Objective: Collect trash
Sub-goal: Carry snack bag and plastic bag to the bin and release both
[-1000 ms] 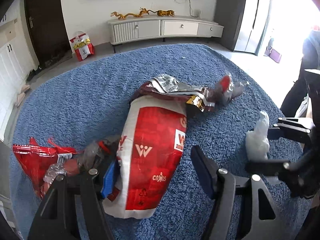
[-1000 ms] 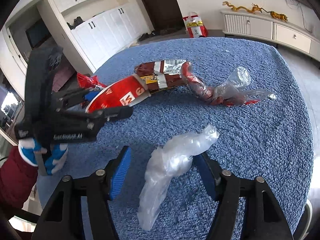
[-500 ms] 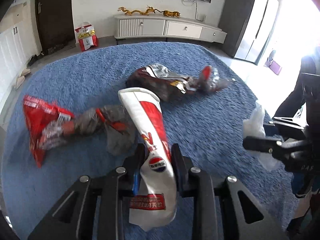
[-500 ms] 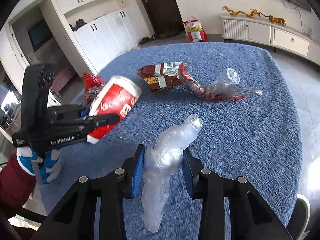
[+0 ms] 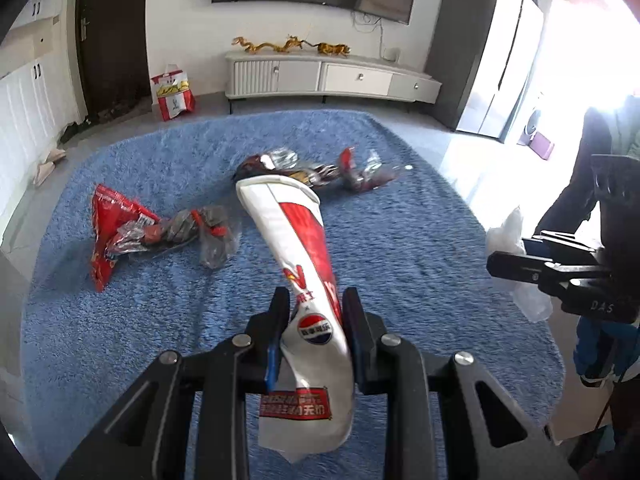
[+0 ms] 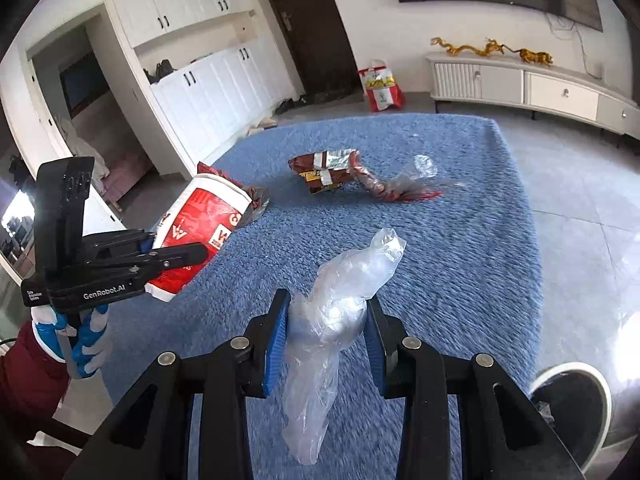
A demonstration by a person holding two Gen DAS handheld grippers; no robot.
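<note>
Two items of trash are held clear of the blue rug (image 5: 120, 320). The white-and-red snack bag (image 5: 308, 280) is clamped between the pads of the left tool (image 5: 314, 324), its top end pointing out over the rug and its bottom end hanging below the pads. The clear plastic bag (image 6: 336, 312) is gripped by the right tool (image 6: 326, 332), crumpled between the blue pads with its tail drooping below them. Neither bag touches the rug. On the rug, beyond the snack bag, lie a brown foil wrapper (image 5: 276, 164) and, just beside it, a clear-and-red wrapper (image 5: 364, 172). To the snack bag's left lie a red packet (image 5: 112, 224) and a grey crumpled wrapper (image 5: 208, 232), touching each other.
</note>
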